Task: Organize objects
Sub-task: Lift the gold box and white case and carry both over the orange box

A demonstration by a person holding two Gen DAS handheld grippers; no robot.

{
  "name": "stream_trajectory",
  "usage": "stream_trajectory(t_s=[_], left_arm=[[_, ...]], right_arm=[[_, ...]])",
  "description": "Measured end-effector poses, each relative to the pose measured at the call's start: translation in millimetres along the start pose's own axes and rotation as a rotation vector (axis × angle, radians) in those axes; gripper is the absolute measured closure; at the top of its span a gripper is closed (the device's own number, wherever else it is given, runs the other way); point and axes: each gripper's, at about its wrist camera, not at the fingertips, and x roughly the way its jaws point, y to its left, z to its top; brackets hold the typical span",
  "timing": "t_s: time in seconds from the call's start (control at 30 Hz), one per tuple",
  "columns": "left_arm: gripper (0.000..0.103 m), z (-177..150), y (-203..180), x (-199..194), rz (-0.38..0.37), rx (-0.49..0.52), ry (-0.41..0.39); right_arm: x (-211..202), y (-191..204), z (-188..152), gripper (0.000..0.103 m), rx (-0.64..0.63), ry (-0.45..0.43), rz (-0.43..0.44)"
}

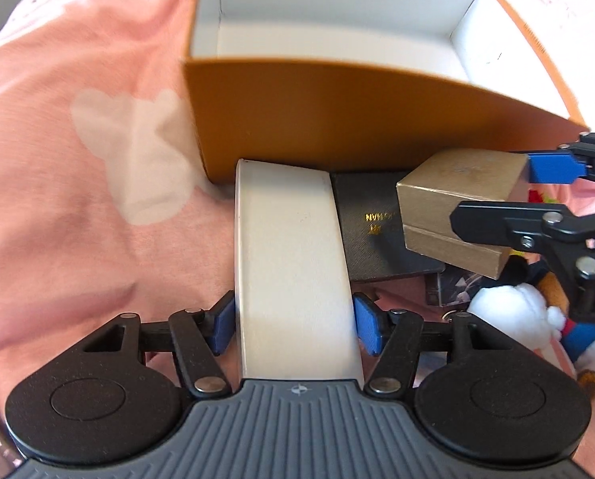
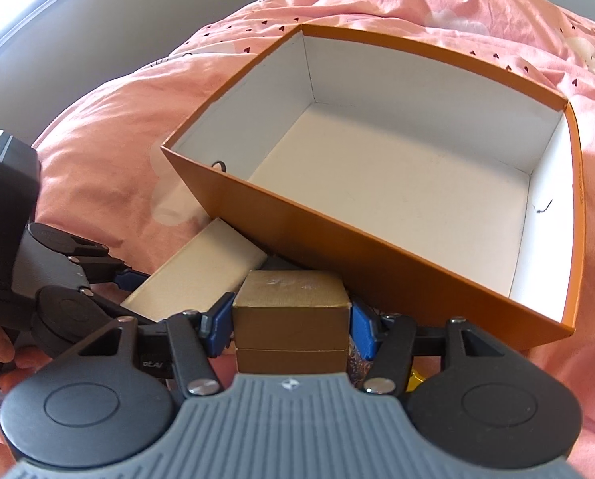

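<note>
**Two grippers at small boxes beside an open orange box on a pink bed**

Much is only partly visible. A flat black box [image 1: 377, 231] with gold lettering lies under the other boxes, its text upside down and cut off. A patterned item beneath it and a stuffed toy [image 1: 537, 319] at the right edge are half hidden by the right gripper's arm. In the right wrist view, something yellow near the bottom cannot be identified, and a person's fingers [image 2: 6, 353] show at the lower left edge.

The left gripper [image 1: 293, 325] straddles a long white box [image 1: 289, 263], whose far end meets the orange box's [image 1: 337, 119] near wall. Its blue pads sit at the white box's sides; whether they press cannot be told.

The right gripper [image 2: 291, 325] holds a small gold box [image 2: 291, 307], pads against both sides, just in front of the orange box.

The orange box is open, its white interior holding nothing. Pink bedding [image 1: 78, 159] with white shapes lies underneath everything.
</note>
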Motion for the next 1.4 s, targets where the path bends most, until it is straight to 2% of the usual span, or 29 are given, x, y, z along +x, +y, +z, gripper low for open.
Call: stream_trajectory(t_s=[0.3,0.47,0.5,0.53,0.57,0.6,0.8,1.03,1.27,1.4], left_arm=[[0.034,-19,12,-44,-0.068,-0.027,-0.097],[0.037,-21,20,-67,-0.094,-0.039,-0.107],[0.041,-27,19,-68,-0.092,-0.036,-0.109],[0.063,-31,19,-73,-0.082,-0.031,-0.113],[0.071,-30,18,-76,-0.079,-0.023,-0.116],[0.072,-29,18,-77,-0.096,-0.021,-0.100],[0.072,-31,17,-71,-0.085,0.015,-0.060],[0.072,-35,13,-58,-0.076,0.047,0.097],[0.072,-18,10,-45,-0.088,0.112,0.228],[0.072,-11,11,-40,-0.101,0.129,0.253]], right_arm=[[-23,11,6,0.042,-0.044,-0.037,0.008],[-38,15,8,0.042,-0.064,-0.070,0.012],[-40,16,8,0.042,-0.067,-0.073,0.012],[-42,16,9,0.042,-0.071,-0.077,0.013],[-43,16,9,0.042,-0.073,-0.079,0.015],[-45,17,9,0.042,-0.075,-0.080,0.015],[-48,21,6,0.042,-0.083,-0.087,0.020],[-47,22,3,0.042,-0.080,-0.078,0.029],[-44,25,4,0.042,-0.085,-0.069,0.034],[-43,26,3,0.042,-0.089,-0.067,0.031]])
